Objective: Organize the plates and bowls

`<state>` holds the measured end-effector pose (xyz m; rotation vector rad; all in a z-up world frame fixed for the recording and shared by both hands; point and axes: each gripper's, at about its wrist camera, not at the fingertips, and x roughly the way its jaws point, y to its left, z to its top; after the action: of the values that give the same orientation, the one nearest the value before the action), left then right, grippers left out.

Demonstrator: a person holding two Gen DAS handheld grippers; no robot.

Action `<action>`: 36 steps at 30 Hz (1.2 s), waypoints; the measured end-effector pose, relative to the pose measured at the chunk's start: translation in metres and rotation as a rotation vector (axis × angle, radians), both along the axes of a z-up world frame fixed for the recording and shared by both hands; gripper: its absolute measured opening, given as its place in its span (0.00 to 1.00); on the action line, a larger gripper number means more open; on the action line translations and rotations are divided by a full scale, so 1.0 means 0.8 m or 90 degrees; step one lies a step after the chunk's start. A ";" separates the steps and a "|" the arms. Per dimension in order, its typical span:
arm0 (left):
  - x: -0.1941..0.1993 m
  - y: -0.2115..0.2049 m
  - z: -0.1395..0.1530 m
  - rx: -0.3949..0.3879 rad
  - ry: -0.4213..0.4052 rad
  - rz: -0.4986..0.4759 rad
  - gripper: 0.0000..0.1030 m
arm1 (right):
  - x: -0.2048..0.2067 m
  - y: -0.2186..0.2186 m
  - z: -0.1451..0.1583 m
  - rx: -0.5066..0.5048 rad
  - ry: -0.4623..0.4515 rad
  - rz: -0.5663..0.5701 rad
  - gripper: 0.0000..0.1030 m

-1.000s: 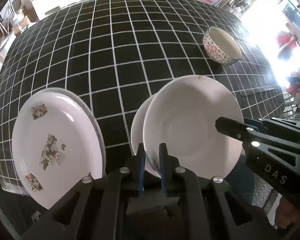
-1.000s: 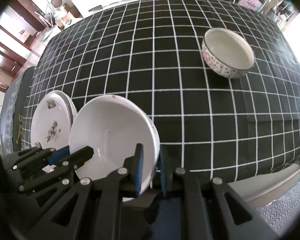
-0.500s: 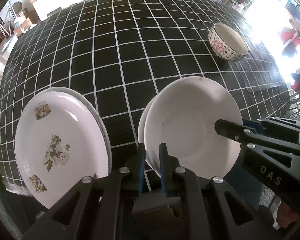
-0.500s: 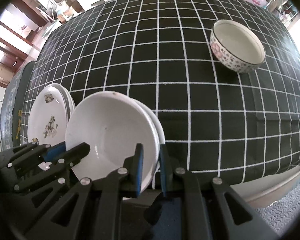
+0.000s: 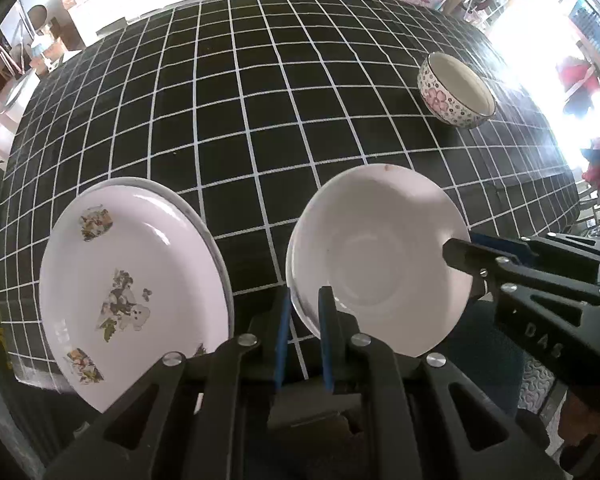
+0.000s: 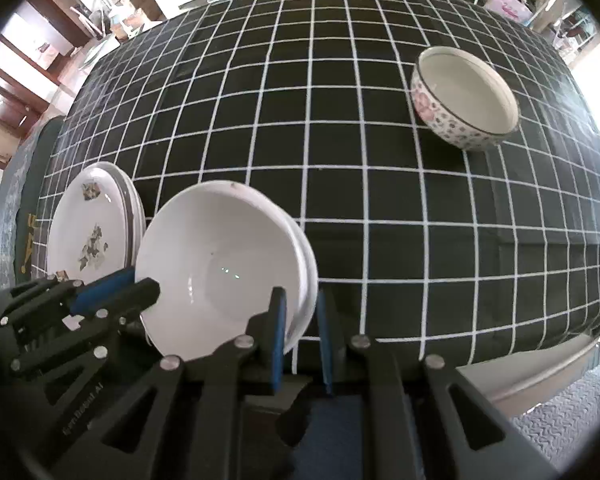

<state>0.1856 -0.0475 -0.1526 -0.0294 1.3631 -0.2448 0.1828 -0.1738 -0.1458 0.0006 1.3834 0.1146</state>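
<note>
Two stacked plain white bowls (image 5: 380,268) are held between both grippers above the near edge of the table. My left gripper (image 5: 303,300) is shut on their left rim. My right gripper (image 6: 300,304) is shut on their right rim, and the bowls also show in the right wrist view (image 6: 220,268). A stack of white plates with flower prints (image 5: 132,292) lies at the near left, also seen in the right wrist view (image 6: 90,240). A flower-patterned bowl (image 5: 456,92) stands upright at the far right, also in the right wrist view (image 6: 466,96).
The table wears a black cloth with a white grid (image 5: 240,92). Its near edge (image 6: 500,344) falls off just below the grippers. Room clutter and a bright window lie beyond the far and right sides.
Both grippers have carried the white bowls slightly back and up from the table. The plates and the patterned bowl have not moved.
</note>
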 end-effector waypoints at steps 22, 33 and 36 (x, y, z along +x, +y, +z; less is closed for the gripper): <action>0.012 -0.053 0.113 -0.059 -0.102 -0.036 0.11 | 0.002 -0.082 0.101 0.063 -0.079 -0.037 0.19; 0.082 -0.124 0.115 -0.034 -0.096 -0.070 0.11 | 0.044 -0.148 0.115 0.062 -0.088 -0.064 0.19; 0.108 -0.140 0.101 -0.035 -0.081 -0.075 0.11 | 0.063 -0.172 0.104 0.084 -0.078 -0.087 0.19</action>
<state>0.2717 -0.1594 -0.0721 0.0211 1.2329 -0.3775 0.2336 -0.3112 -0.0627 0.1950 1.2478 0.0895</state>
